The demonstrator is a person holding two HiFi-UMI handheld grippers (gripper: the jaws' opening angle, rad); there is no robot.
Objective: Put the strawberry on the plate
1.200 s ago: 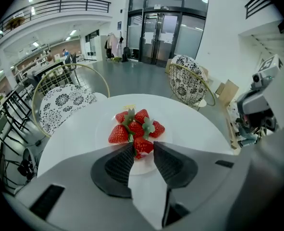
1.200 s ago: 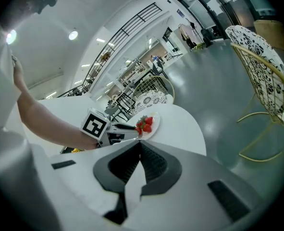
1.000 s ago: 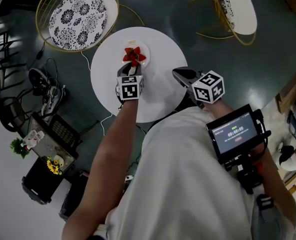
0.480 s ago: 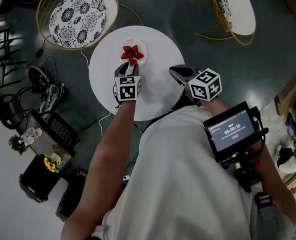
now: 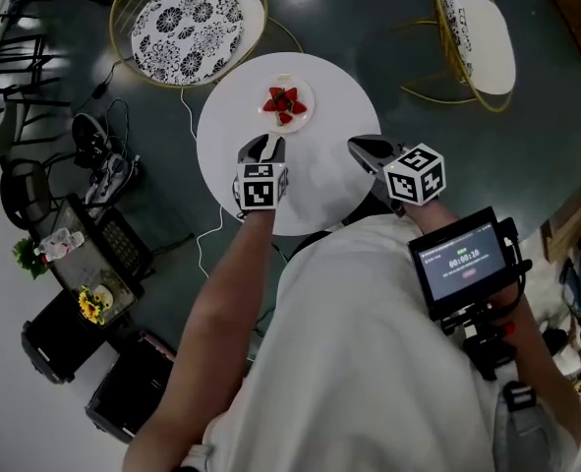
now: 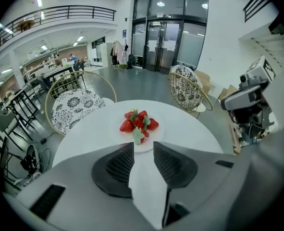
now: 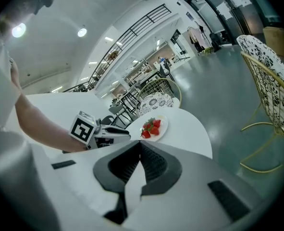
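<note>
Strawberries (image 5: pixel 284 102) sitting on the plate (image 5: pixel 308 110), left gripper (image 5: pixel 268 144) hovering near it over the bench (image 5: pixel 329 170), fingers narrowly parted and empty, right gripper (image 5: pixel 353 145) fingers pressing together.

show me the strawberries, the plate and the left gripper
strawberries (image 6: pixel 139 123): left gripper view, middle of the pile
plate (image 6: pixel 156 135): left gripper view, bare right part
left gripper (image 5: pixel 268 144): head view, midway between its fingers

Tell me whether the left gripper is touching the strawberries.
Apart. The left gripper view shows bare table and plate rim between the open fingers of the left gripper and the strawberries.
</note>
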